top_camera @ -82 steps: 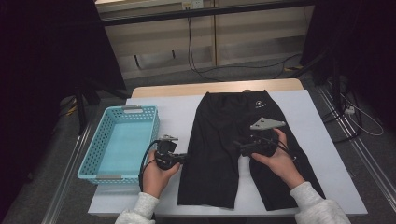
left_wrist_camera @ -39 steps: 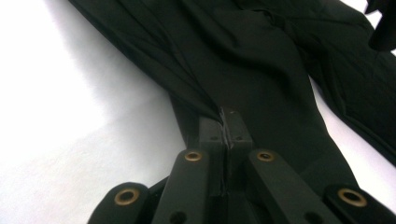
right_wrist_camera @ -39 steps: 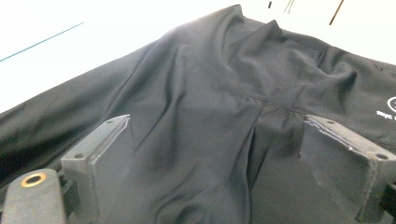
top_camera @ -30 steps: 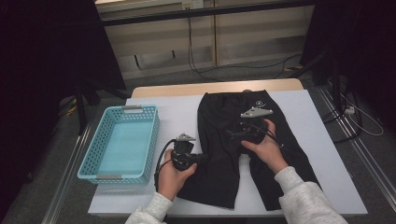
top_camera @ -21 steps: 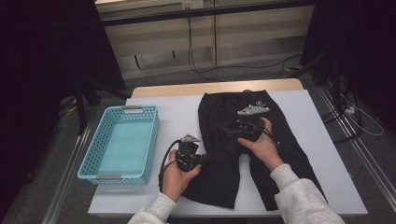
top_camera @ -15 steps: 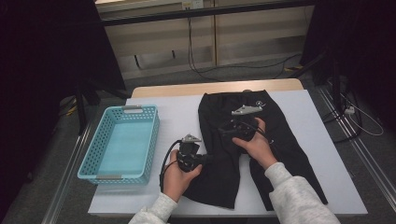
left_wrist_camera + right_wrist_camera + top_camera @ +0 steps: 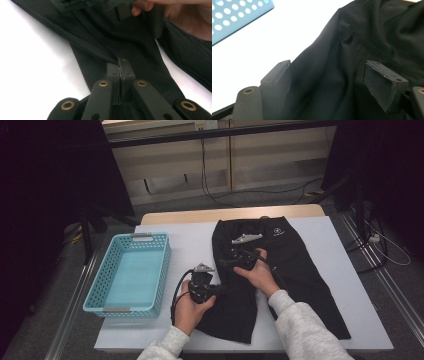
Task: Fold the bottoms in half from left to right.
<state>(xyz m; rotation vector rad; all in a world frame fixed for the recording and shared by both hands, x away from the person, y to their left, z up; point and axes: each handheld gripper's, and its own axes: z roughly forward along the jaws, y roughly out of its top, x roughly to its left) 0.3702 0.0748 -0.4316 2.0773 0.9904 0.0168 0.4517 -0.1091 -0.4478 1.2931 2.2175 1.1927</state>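
Left gripper (image 7: pixel 121 65) stays clamped on the black shorts (image 7: pixel 280 275) while the right gripper (image 7: pixel 327 82), jaws apart and just closing, slides leftward to grab fabric for folding.

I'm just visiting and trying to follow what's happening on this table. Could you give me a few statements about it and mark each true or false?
1. The left gripper is clamped shut on a fold of the black trousers. True.
2. The right gripper is also pinched tight on the cloth. False: its jaws stand apart over the fabric, though they have just been closing.
3. The blue basket holds folded clothes. False: it is empty.
4. The basket sits on the left side of the white table, beside the trousers. True.
5. The trousers hang off the table's near edge. False: they lie on the tabletop.
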